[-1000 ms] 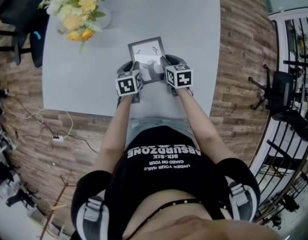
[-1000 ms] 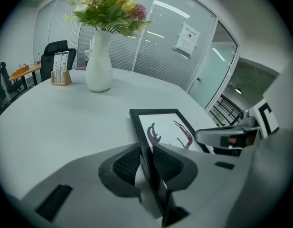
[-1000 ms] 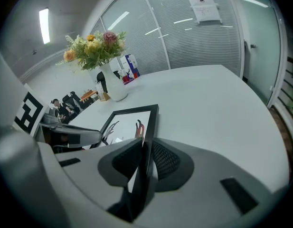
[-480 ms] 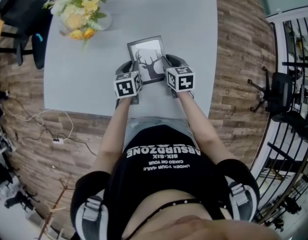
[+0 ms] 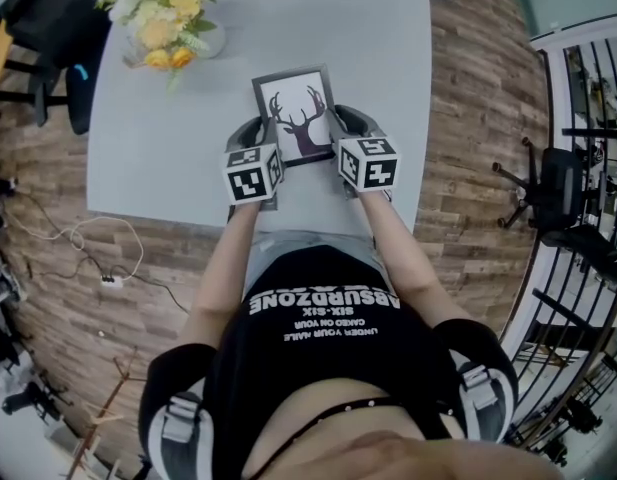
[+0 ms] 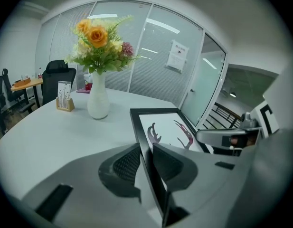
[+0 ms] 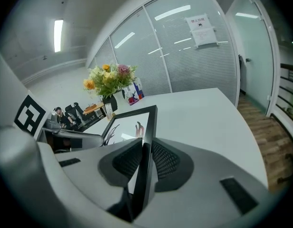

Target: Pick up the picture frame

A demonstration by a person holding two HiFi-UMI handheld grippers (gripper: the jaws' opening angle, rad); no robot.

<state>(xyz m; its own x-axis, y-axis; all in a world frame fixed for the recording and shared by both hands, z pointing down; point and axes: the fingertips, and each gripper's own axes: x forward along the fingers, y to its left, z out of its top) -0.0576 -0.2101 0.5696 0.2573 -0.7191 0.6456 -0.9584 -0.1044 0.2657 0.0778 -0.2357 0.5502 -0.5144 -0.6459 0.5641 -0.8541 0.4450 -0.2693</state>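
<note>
The picture frame (image 5: 296,113) is black-edged with a deer-antler print and is held up off the grey table (image 5: 168,138), tilted toward me. My left gripper (image 5: 258,133) is shut on its left edge, and the pads clamp the black moulding (image 6: 148,146). My right gripper (image 5: 340,123) grips the right edge (image 7: 147,141); its jaws are closing a little further, with the frame between them. In the left gripper view the print (image 6: 167,129) faces up, and the other gripper shows beyond it.
A white vase of yellow and orange flowers (image 5: 168,18) stands at the table's far left (image 6: 98,94). A small card holder (image 6: 64,99) sits beside it. Black office chairs (image 5: 38,28) stand to the left, another chair (image 5: 563,188) and a railing to the right. Glass walls lie behind the table.
Both grippers have risen together with the frame, lifting it off the table. Its face has tipped toward the head camera, so the deer print shows instead of glare.
</note>
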